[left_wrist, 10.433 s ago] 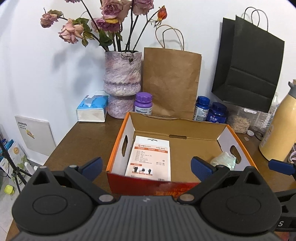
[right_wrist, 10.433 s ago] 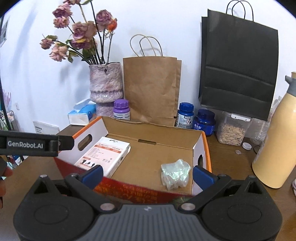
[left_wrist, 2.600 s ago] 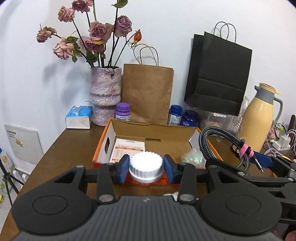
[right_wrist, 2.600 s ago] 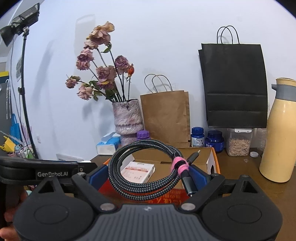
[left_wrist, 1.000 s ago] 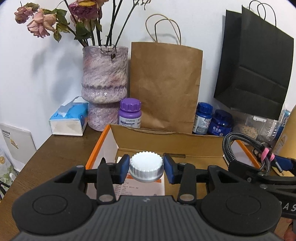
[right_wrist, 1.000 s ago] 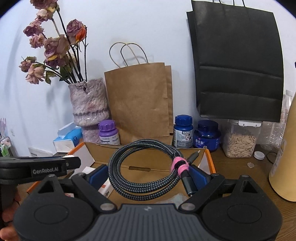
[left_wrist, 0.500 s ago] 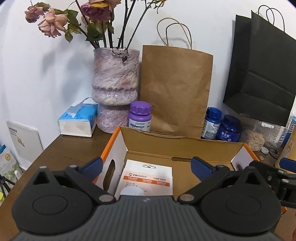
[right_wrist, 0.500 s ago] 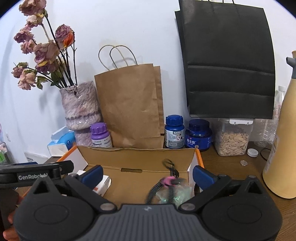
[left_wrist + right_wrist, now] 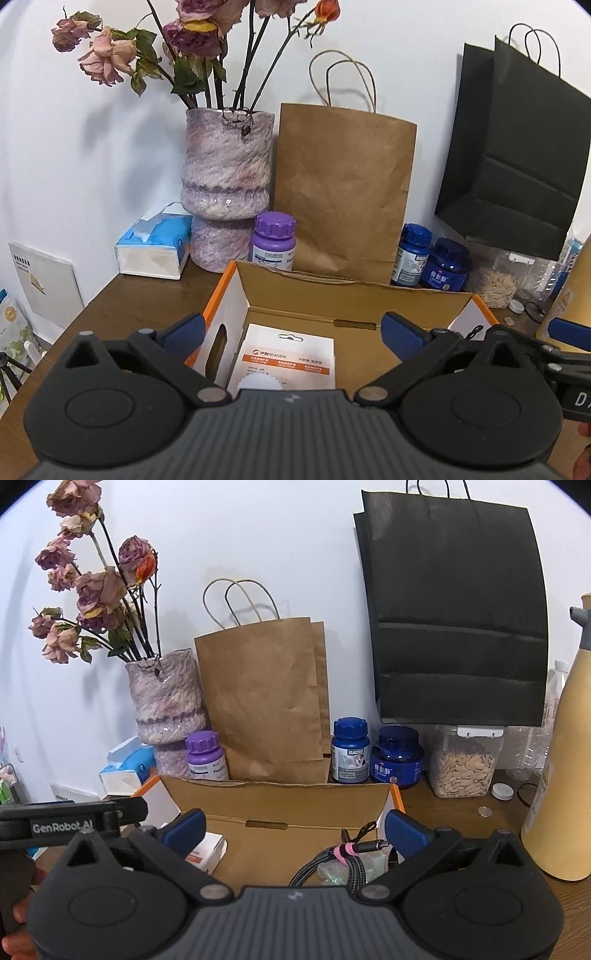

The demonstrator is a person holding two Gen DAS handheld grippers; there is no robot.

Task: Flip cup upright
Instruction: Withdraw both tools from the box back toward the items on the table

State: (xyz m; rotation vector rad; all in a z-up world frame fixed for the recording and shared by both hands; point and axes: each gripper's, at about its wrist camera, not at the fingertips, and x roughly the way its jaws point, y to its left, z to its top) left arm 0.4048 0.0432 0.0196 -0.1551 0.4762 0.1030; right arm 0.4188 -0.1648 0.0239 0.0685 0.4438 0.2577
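Note:
No cup shows in either view. My left gripper (image 9: 293, 332) is open over the orange cardboard box (image 9: 229, 295), with nothing between its blue fingers. Below it a white ribbed cap (image 9: 258, 382) lies on a white packet (image 9: 288, 358) inside the box. My right gripper (image 9: 295, 830) is open too, above the right half of the box (image 9: 277, 797). A coiled braided cable (image 9: 343, 860) with a pink tie rests there on crumpled clear plastic (image 9: 332, 873). The right gripper (image 9: 569, 328) also shows at the right edge of the left wrist view.
Behind the box stand a mottled vase (image 9: 227, 177) with dried roses, a brown paper bag (image 9: 343, 192), a purple bottle (image 9: 275, 240), two blue bottles (image 9: 351, 751) and a seed container (image 9: 465, 764). A black bag (image 9: 454, 609) hangs on the wall. A cream flask (image 9: 565, 775) stands at right, a tissue box (image 9: 155, 247) at left.
One second ago the left gripper was shut on the white cap and the right on the cable. Both have opened, and the cap and cable now lie in the box.

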